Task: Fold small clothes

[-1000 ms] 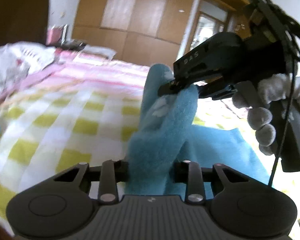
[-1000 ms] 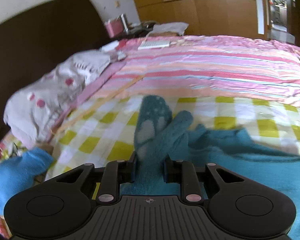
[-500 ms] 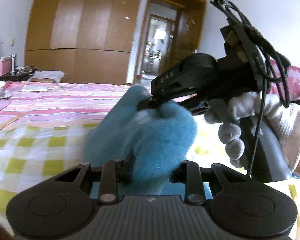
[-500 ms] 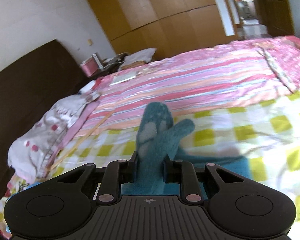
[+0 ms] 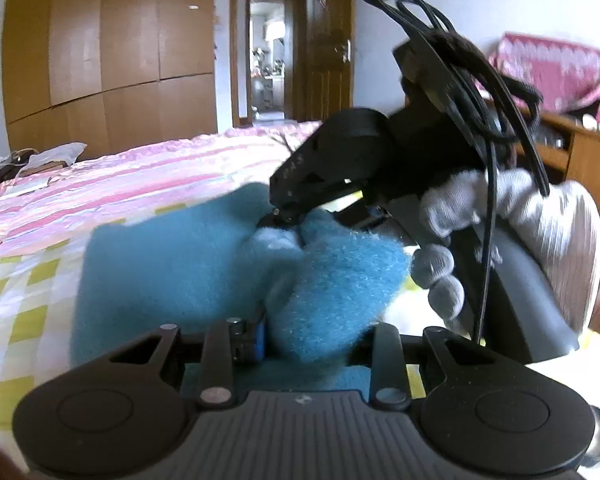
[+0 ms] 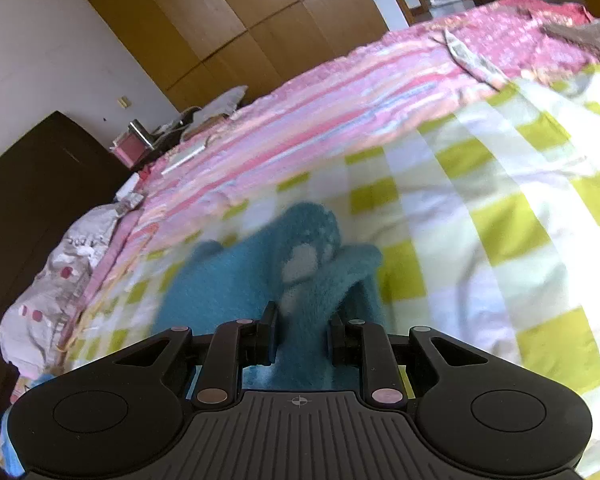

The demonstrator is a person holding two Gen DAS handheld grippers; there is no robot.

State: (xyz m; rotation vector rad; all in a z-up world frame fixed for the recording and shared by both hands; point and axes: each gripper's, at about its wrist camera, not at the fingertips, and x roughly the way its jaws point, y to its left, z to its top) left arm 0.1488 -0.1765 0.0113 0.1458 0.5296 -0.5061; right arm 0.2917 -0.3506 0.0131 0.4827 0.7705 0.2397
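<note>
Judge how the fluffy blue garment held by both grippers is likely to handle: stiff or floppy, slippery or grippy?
Likely floppy: the blue garment bunches and sags between the right gripper and left gripper. Its fuzzy pile probably grips the pads rather than slipping. It seems light, draping onto the checked bedsheet without visible strain.

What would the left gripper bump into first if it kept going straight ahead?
Probably the right gripper, whose tip pinches the same fluffy blue garment just ahead. The left gripper already holds that cloth, so depth is hard to judge.
</note>
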